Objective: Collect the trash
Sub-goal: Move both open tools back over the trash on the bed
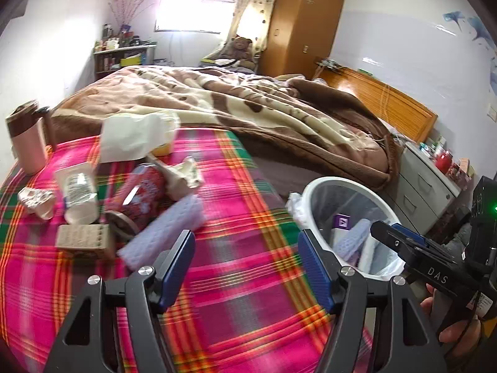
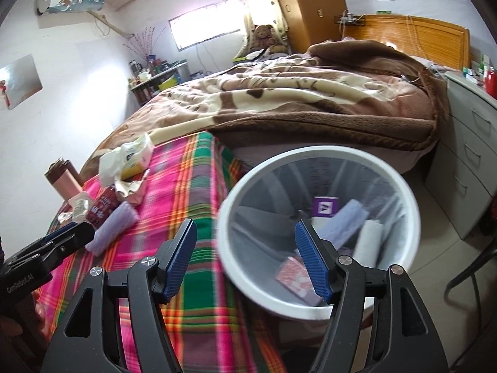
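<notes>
Plaid bedcover in pink, green and orange carries the remaining trash, and the white bin stands on the floor just beside the bed edge, lined with a clear bag. We read the step as between drops: our right gripper hangs over the bin mouth with jaws spread and nothing between the blue pads, and a red patterned packet lies inside right below it. Our left gripper points at the cover, jaws likewise spread and empty, with a lavender foam roll lying just ahead of its left finger. We judge that roll the likeliest next pick: the left one needs to go forward and left, straddle the roll across its short side and close gently, since foam squashes. After it come the red can, on its side touching the roll, a clear plastic bottle, a small cardboard box, crumpled wrappers and crumpled paper. A pink tumbler stands upright at the far left; we doubt it is trash. The left view shows the pile spread out item by item, plus the hand holding the right gripper. The right view shows the bin's contents far better: purple box, a second lavender roll, a white roll. The pile there is small and bunched, and the box is hidden.
</notes>
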